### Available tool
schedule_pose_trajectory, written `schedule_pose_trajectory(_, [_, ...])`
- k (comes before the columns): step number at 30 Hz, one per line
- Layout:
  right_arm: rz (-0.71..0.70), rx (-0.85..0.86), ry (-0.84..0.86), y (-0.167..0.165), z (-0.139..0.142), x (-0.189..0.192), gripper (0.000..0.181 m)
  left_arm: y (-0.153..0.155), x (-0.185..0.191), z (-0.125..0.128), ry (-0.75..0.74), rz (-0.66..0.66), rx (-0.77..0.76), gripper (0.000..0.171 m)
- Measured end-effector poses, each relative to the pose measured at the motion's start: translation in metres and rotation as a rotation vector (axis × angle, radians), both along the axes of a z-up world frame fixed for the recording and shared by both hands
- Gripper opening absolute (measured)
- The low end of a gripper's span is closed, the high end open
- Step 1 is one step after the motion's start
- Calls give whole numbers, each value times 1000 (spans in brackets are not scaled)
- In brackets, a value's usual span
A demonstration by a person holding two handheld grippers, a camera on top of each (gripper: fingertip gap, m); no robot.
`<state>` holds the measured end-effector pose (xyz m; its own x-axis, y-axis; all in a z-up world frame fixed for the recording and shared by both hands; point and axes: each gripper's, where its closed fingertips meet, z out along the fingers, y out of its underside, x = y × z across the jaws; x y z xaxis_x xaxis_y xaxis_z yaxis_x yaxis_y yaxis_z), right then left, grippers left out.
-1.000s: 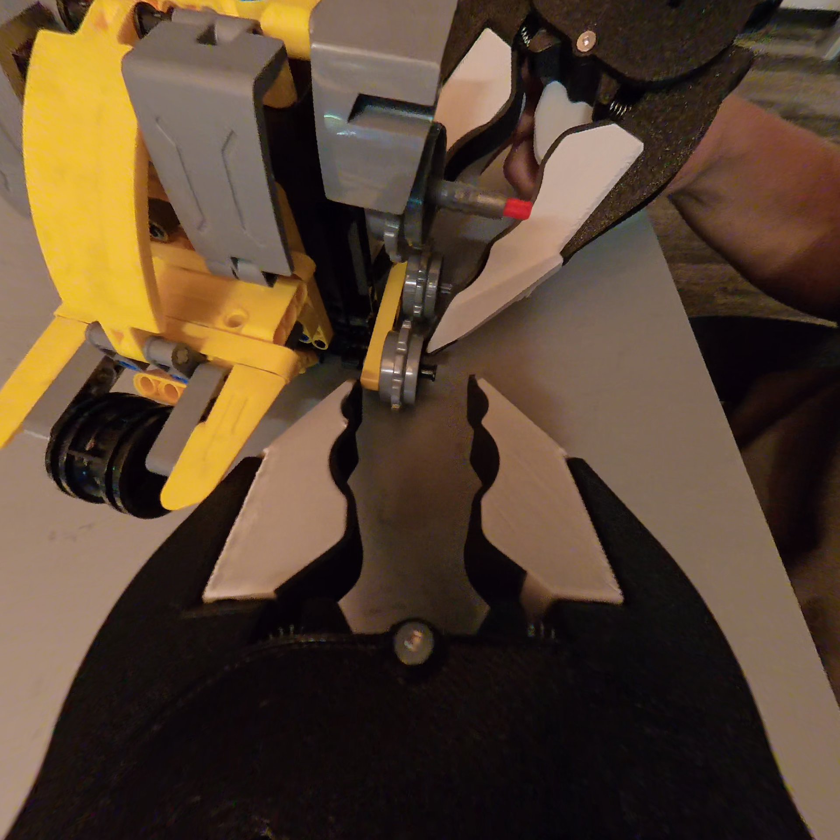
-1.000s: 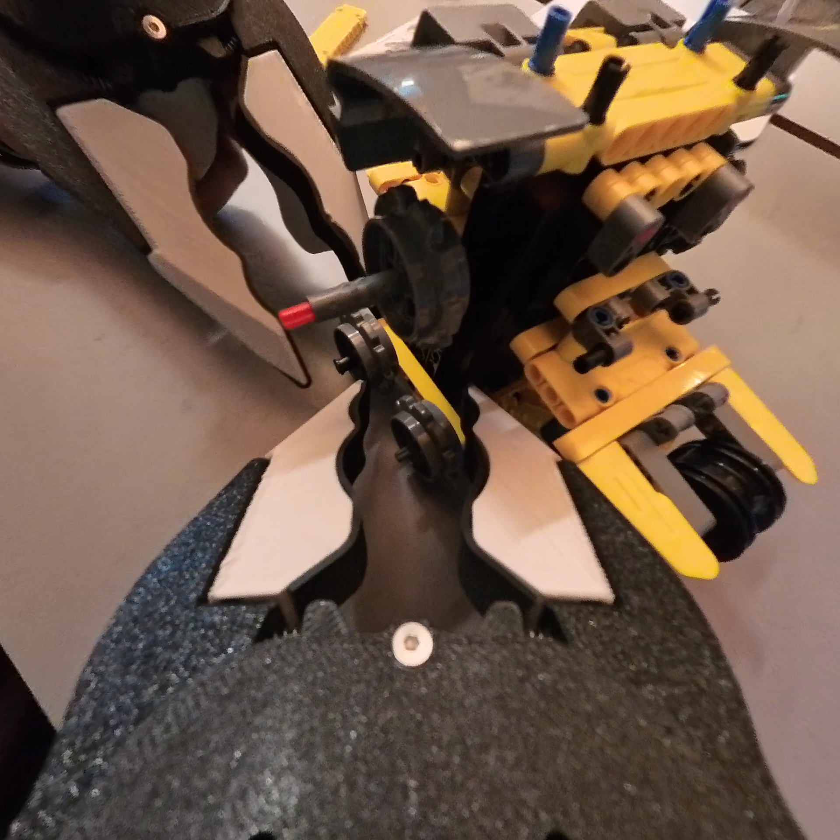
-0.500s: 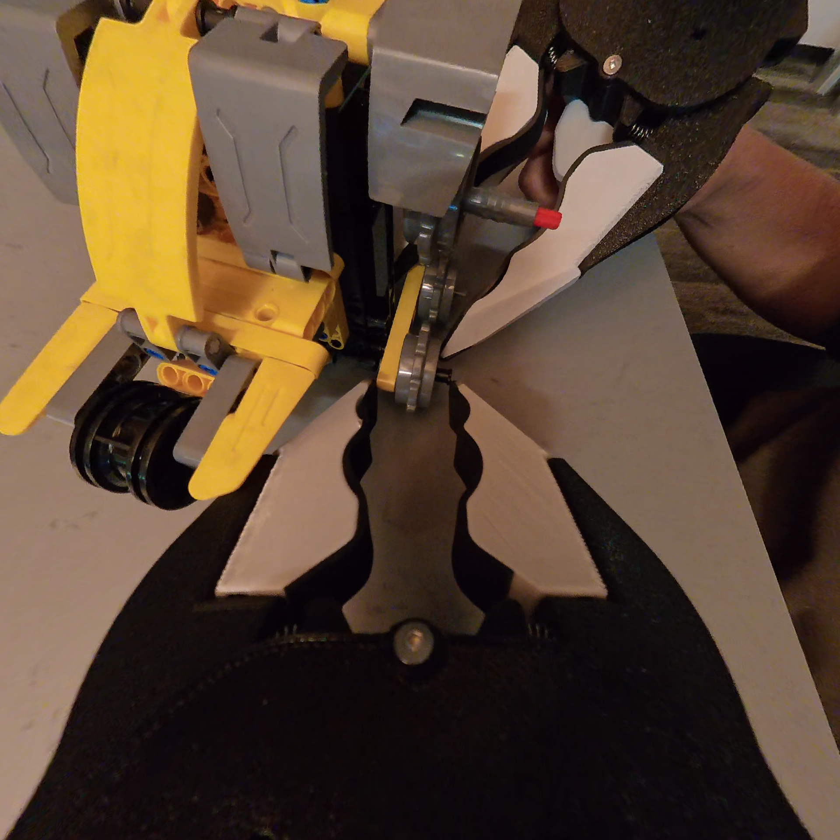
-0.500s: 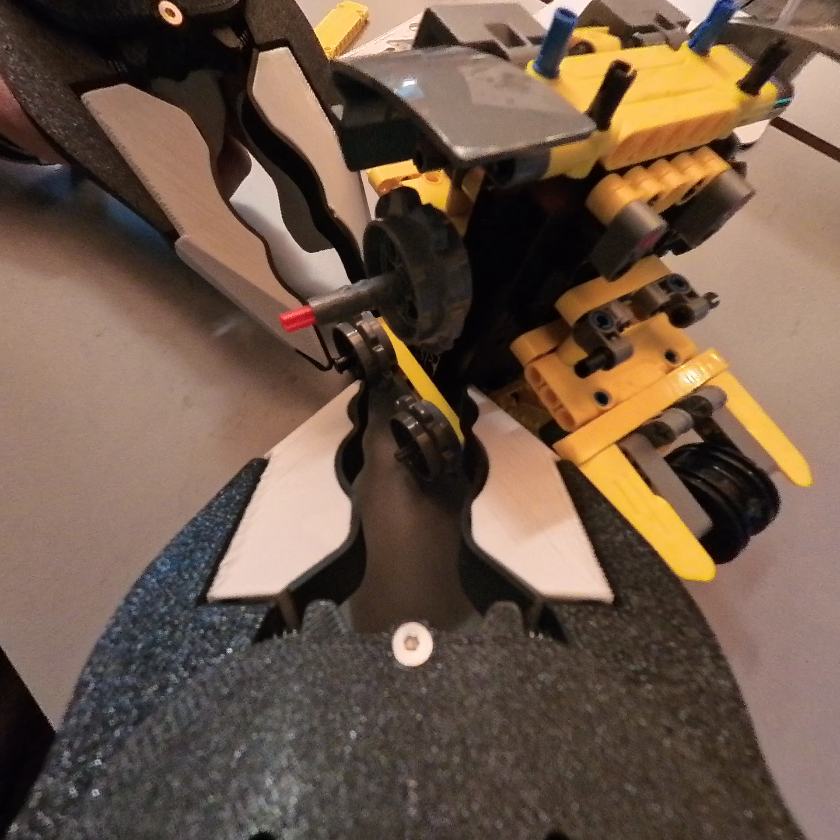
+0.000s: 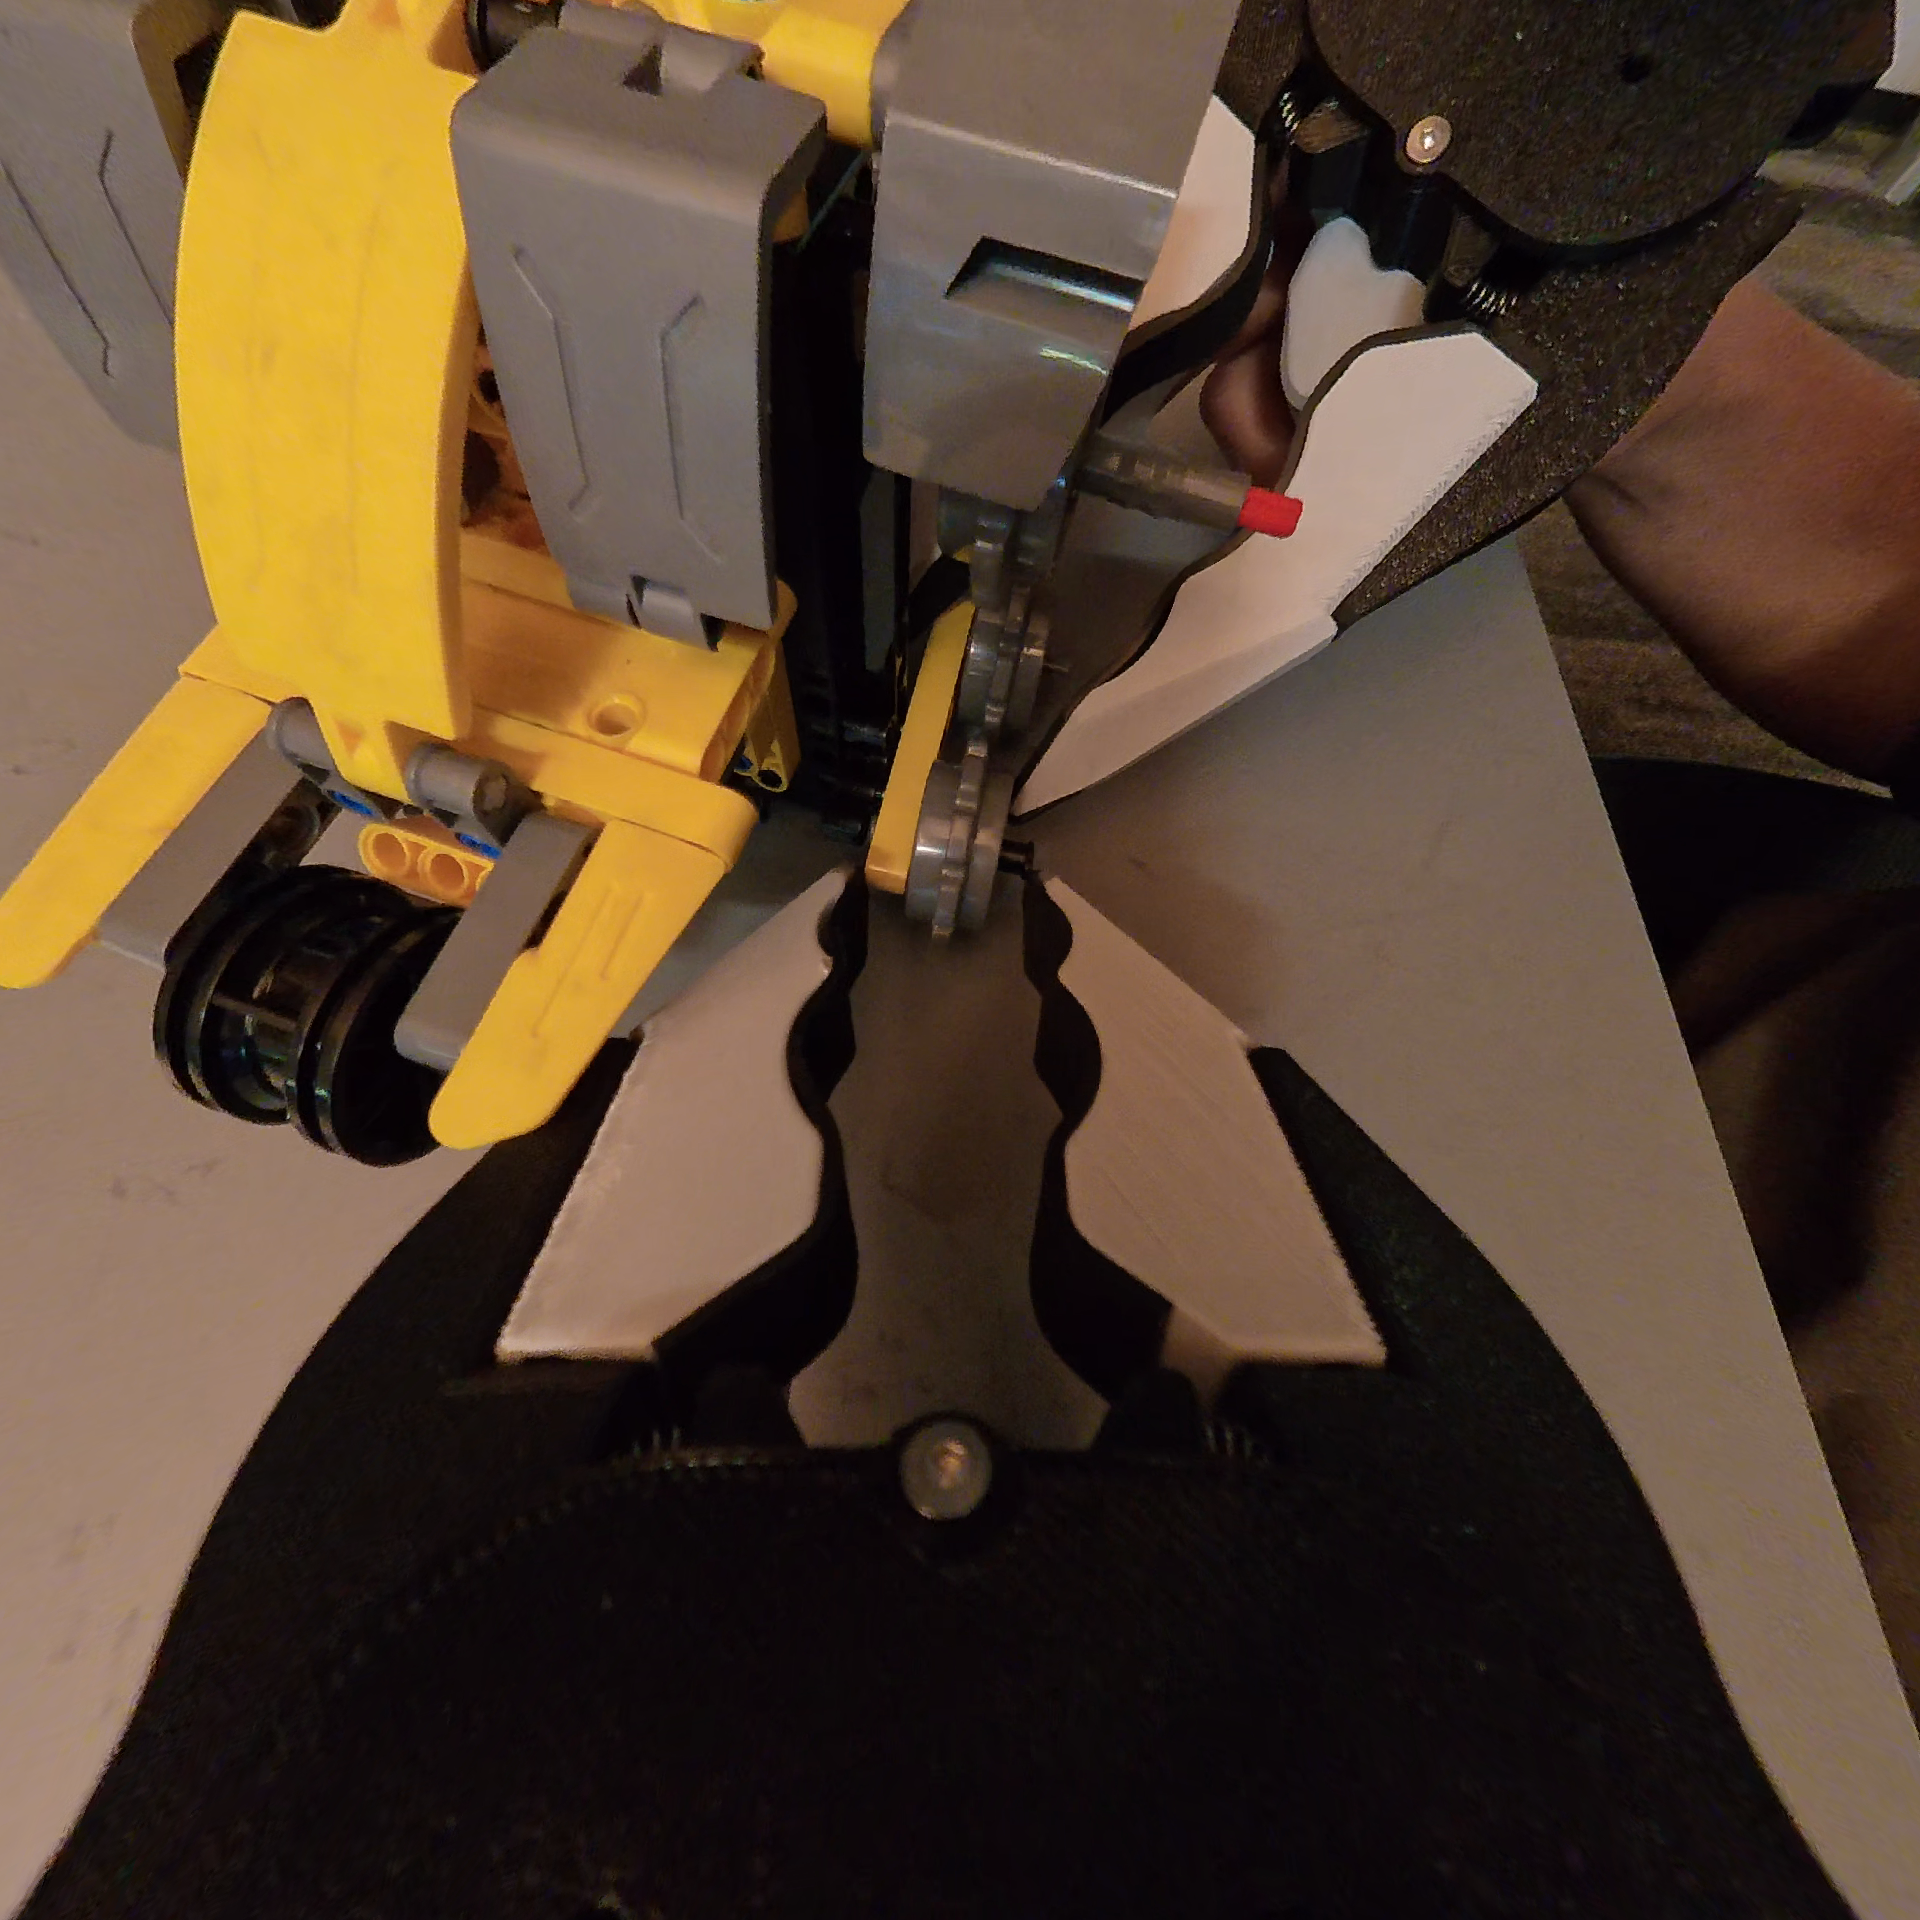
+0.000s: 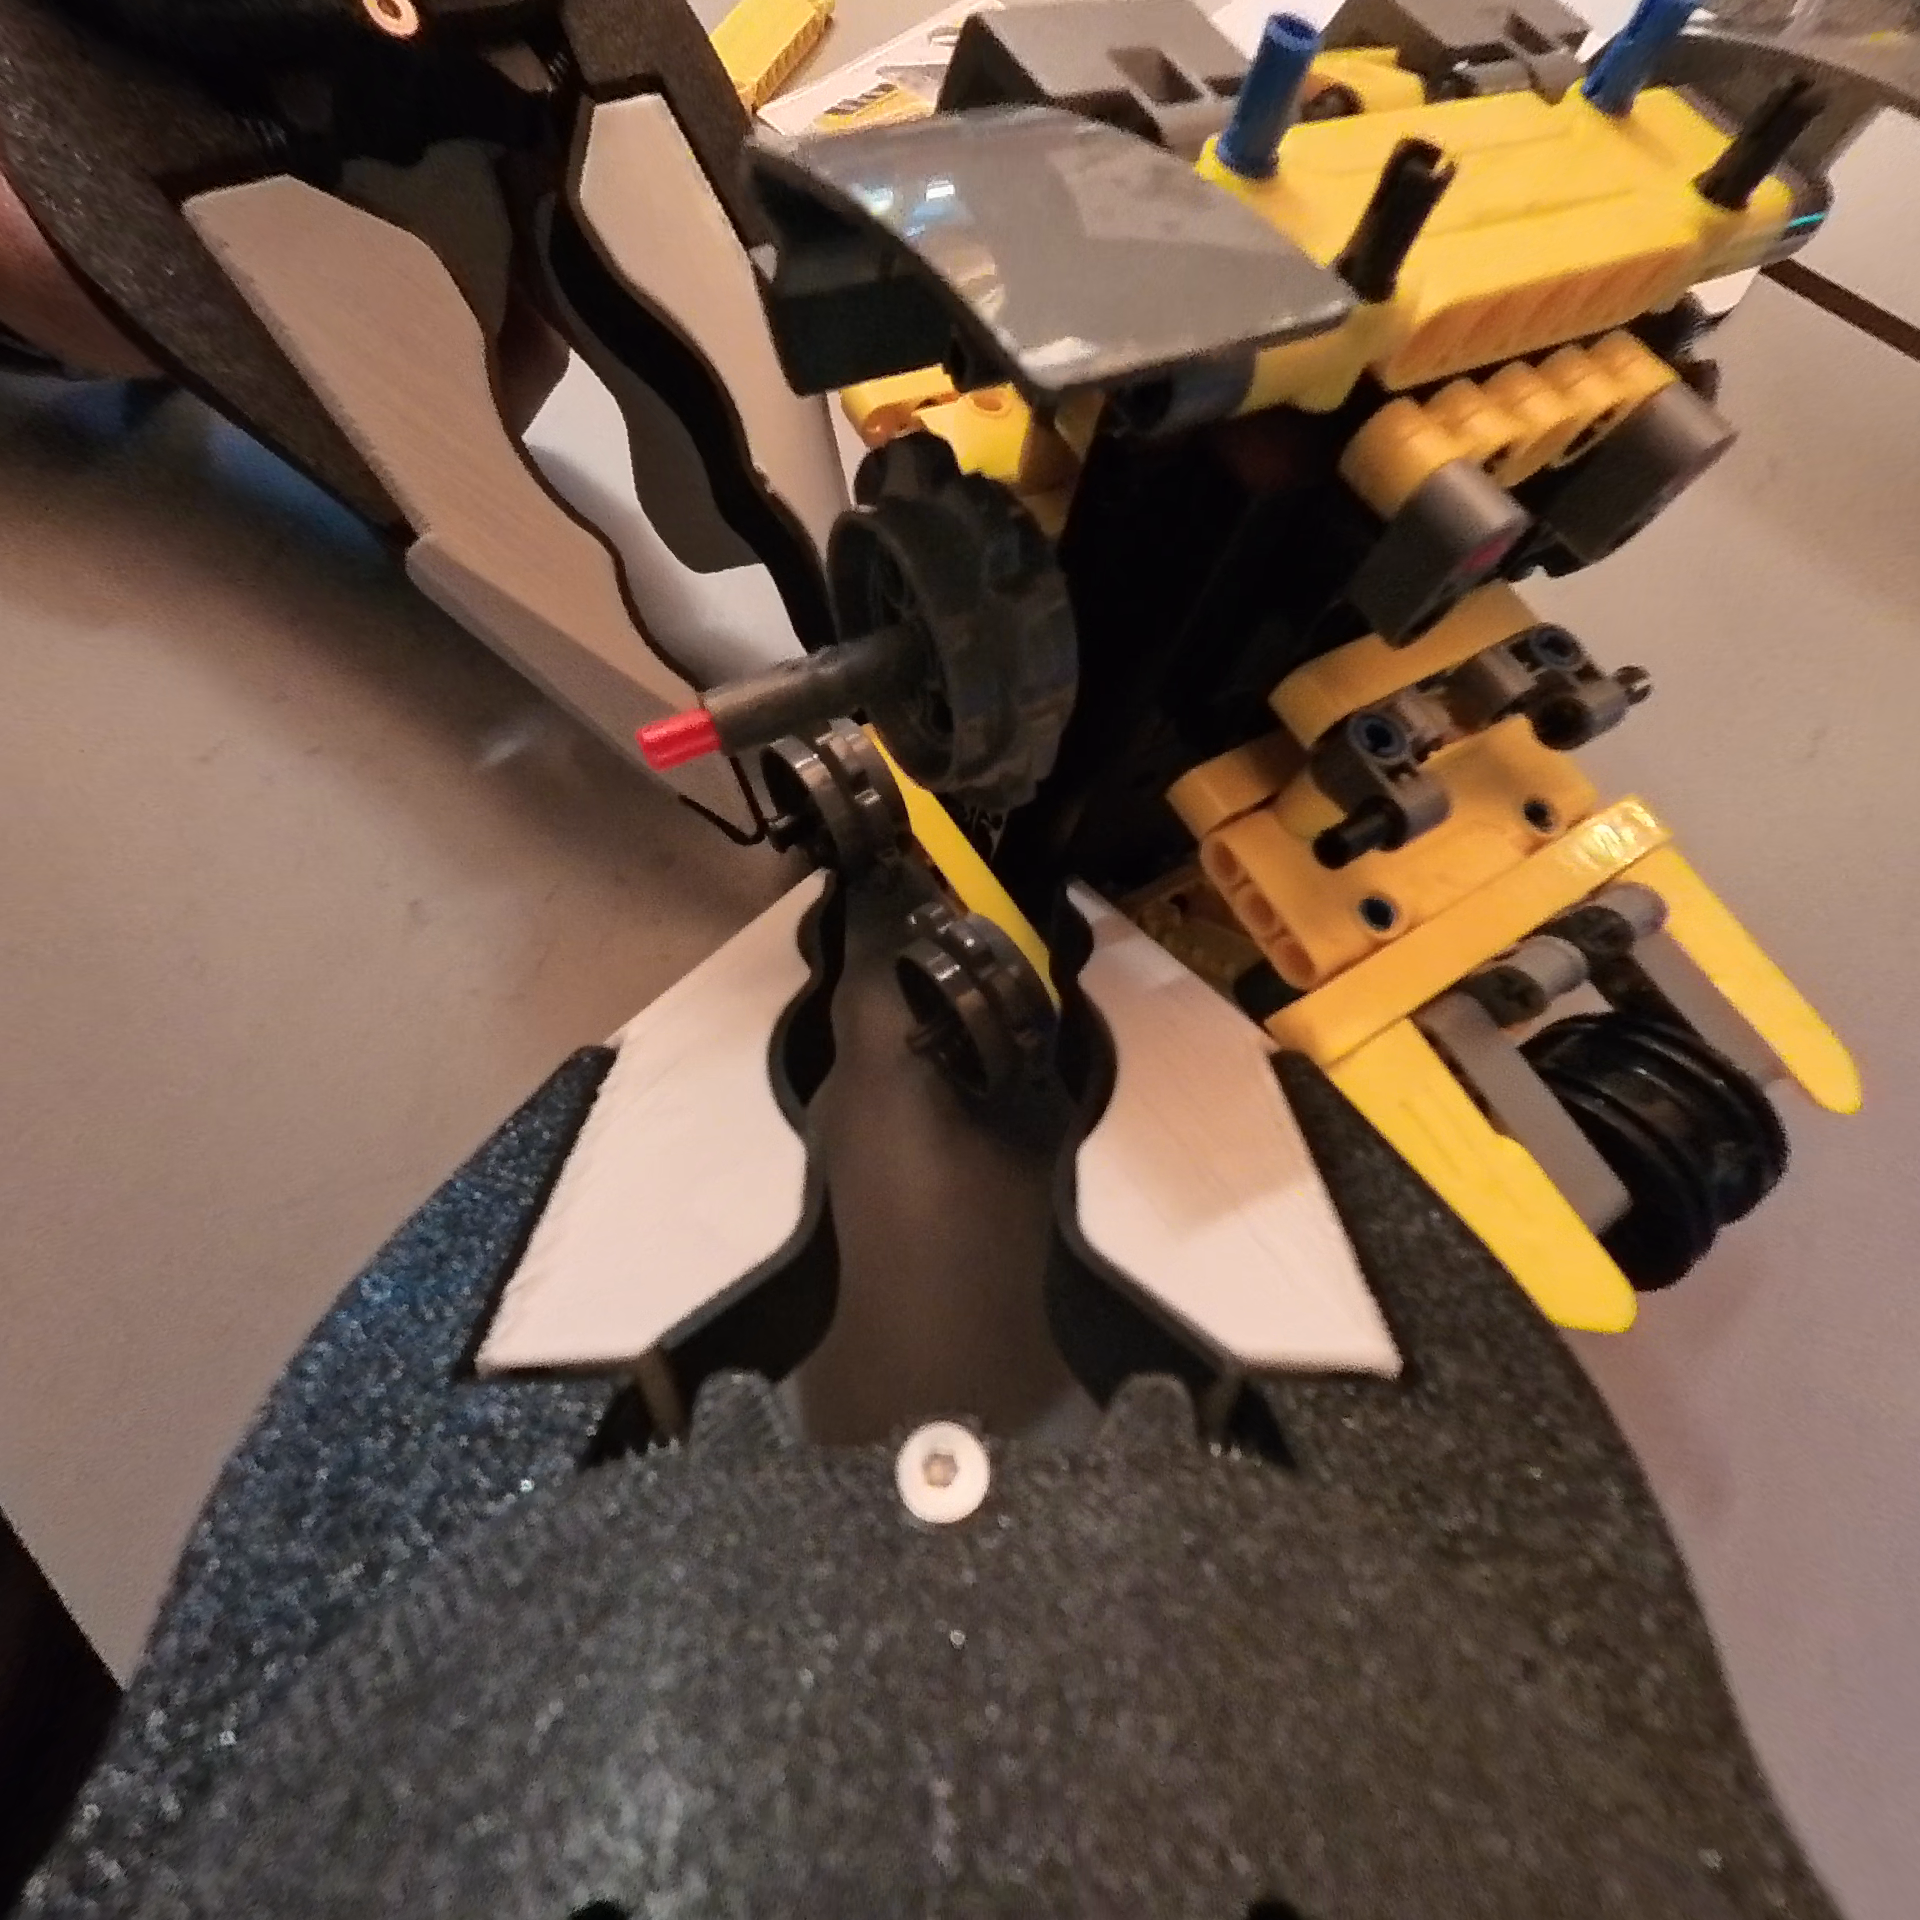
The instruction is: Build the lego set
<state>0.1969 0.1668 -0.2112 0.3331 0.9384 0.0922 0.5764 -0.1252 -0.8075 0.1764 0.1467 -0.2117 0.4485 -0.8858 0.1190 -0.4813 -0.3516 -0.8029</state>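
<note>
A yellow and grey building-brick vehicle (image 5: 322,395) lies on a grey table (image 5: 1351,935). A yellow beam (image 5: 914,727) carrying grey gears sticks out of its side. My left gripper (image 5: 935,883) is shut on the end gear (image 5: 951,862) and the beam. My right gripper (image 6: 951,899) is shut on the same beam at another gear (image 6: 966,987); the vehicle (image 6: 1455,239) fills the upper right of that view. The right gripper's finger (image 5: 1247,644) lies along the gears from the far side. A red-tipped axle (image 5: 1268,512) juts out above the gears, also in the right wrist view (image 6: 675,740).
A small black wheel (image 5: 291,1018) sits between two yellow prongs at the vehicle's end. The table edge (image 5: 1662,1039) runs close on the right in the left wrist view. A person's forearm (image 5: 1766,520) is behind the right gripper. A loose yellow piece (image 6: 779,31) lies at the back. My left and right fingertips are right by each other.
My left gripper has moved in on the end gear and its fingers have closed from wide apart onto the gear and beam. The right gripper keeps its hold.
</note>
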Motion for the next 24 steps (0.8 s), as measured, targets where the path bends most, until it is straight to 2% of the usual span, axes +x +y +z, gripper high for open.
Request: schedule_pose_trajectory(24, [-7,-3,-5,1,-1,0,39,2,0,-2,12,13,-1,23])
